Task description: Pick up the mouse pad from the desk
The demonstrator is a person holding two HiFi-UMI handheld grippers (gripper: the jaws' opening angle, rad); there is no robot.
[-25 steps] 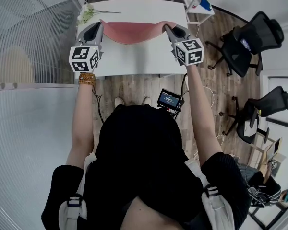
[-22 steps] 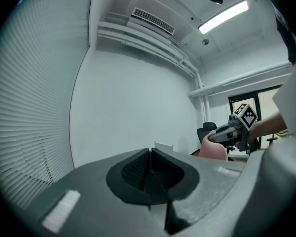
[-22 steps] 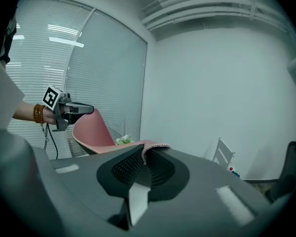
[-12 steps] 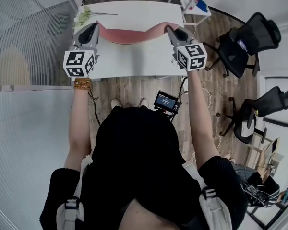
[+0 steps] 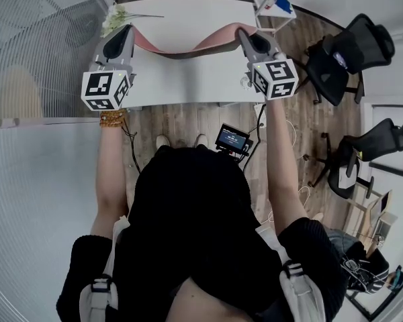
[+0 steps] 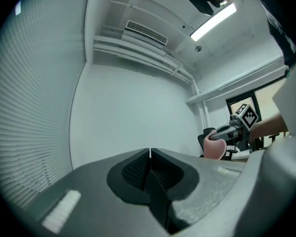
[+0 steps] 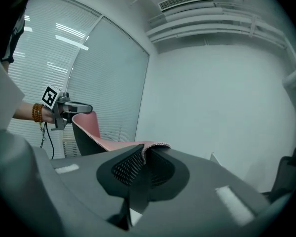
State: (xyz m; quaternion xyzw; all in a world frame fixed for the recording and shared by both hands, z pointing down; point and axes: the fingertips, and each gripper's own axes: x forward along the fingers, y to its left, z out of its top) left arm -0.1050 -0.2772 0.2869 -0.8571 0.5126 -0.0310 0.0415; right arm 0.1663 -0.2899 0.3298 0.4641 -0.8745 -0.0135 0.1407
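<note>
— White desk [image 5: 188, 79]. Where's the mouse pad [image 5: 181, 44]?
— Above it, sagging between the left hand-held gripper [image 5: 129, 29] and right hand-held gripper [image 5: 241, 32], each clamped shut on one end.
— Step?
— The lift, nearly done, I'd say. Next: keep both ends level.

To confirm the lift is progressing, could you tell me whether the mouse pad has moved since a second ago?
Yes. The mouse pad has risen above the white desk, sagging between the left gripper and right gripper.
</note>
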